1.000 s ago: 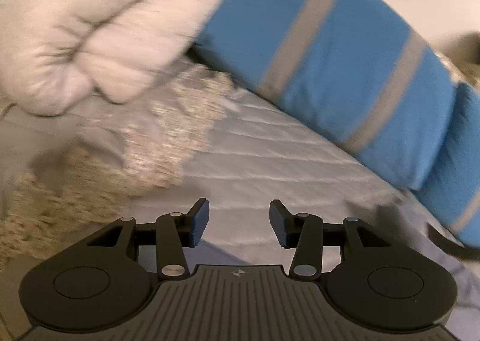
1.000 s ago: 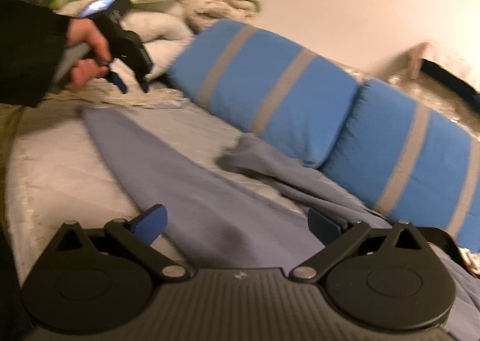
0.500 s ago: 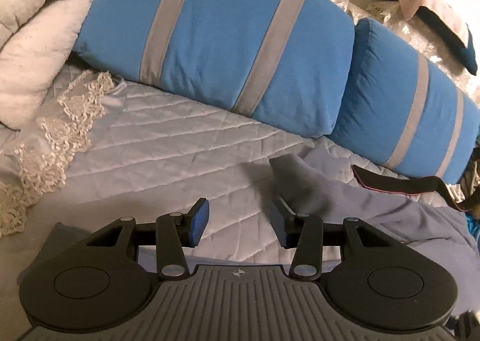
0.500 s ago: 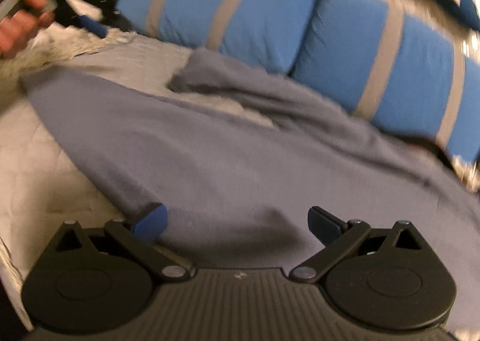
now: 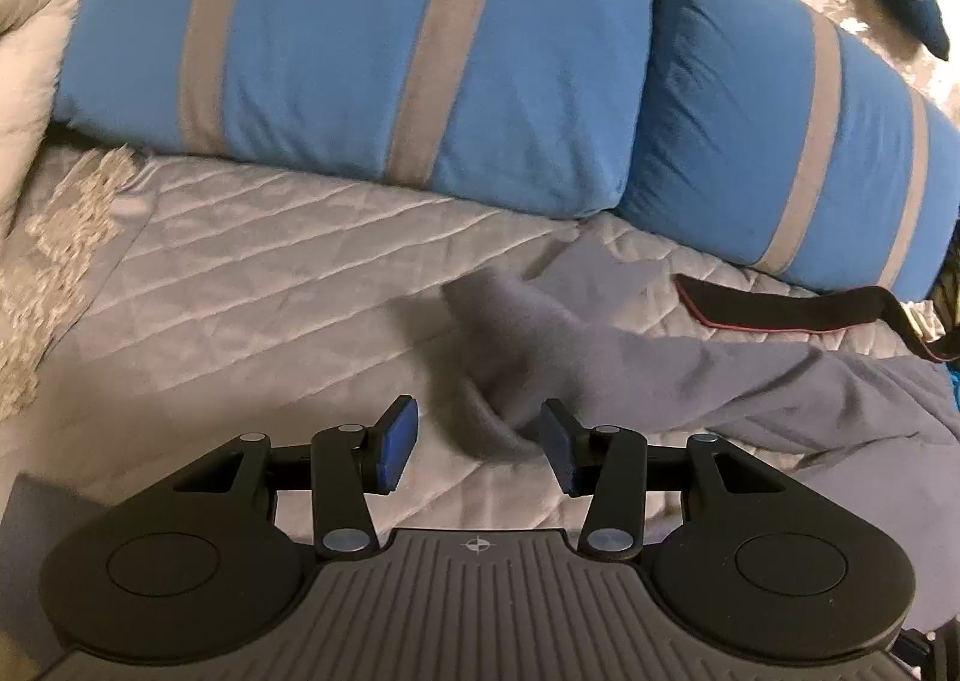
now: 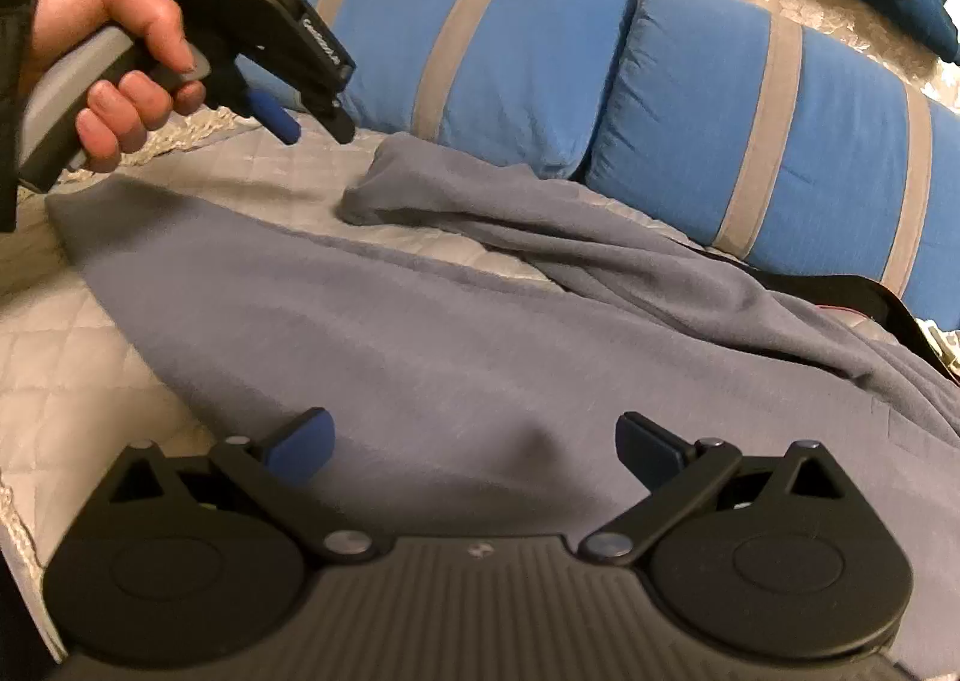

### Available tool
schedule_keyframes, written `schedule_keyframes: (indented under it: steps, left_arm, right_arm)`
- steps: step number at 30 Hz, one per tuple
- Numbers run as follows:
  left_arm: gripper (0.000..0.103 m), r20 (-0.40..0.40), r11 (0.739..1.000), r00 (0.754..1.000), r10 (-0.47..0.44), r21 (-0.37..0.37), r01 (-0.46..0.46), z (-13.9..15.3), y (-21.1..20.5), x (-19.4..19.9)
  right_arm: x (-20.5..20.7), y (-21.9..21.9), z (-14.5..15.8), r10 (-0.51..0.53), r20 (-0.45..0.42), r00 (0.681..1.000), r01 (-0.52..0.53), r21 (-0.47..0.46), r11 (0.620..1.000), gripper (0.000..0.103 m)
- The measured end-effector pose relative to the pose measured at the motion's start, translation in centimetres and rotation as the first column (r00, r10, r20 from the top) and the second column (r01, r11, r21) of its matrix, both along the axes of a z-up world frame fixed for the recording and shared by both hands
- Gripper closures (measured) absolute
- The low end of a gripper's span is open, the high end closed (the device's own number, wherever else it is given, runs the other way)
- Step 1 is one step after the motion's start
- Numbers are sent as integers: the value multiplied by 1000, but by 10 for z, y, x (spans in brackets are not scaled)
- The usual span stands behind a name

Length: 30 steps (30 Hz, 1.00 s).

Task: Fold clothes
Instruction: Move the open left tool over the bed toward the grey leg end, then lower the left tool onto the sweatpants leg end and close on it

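- My left gripper (image 5: 474,444) has its fingers partly open. The bunched end of the grey-blue garment (image 5: 528,357) lies in the gap between them, but the pads do not press on it, so I hold nothing with it.
- In the right wrist view my left hand (image 6: 120,57) holds this gripper by its handle. It is above the quilted bed cover (image 6: 282,171), just beside the same bunched end of the garment.
- My right gripper (image 6: 474,444) has its fingers wide open and holds nothing. It is over the broad flat part of the garment.
- The garment is spread on the bed. One long narrow part runs toward the pillows and ends in the bunch, and the wide part lies nearer to me.
- Two blue pillows with grey stripes (image 5: 372,45) lie side by side behind the garment.
- A black strap with a red edge (image 5: 792,309) lies on the bed, in front of the right pillow.
- A white lace-edged cloth (image 5: 54,237) lies at the left of the bed.
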<state>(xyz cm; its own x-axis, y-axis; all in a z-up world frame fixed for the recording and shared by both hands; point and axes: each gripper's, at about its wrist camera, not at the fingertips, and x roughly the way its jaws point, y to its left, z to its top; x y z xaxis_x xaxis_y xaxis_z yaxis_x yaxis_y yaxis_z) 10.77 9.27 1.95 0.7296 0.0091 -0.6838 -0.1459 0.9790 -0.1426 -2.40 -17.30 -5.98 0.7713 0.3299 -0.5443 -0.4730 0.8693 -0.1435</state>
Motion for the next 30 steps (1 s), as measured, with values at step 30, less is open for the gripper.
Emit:
schedule_keyframes:
  steps: [30]
  left_arm:
    - [59,-63,991,998,11,134,-3,-25,-5,16]
  right_arm:
    - [15,-8,-5,-86,19,996,86,16,996,0]
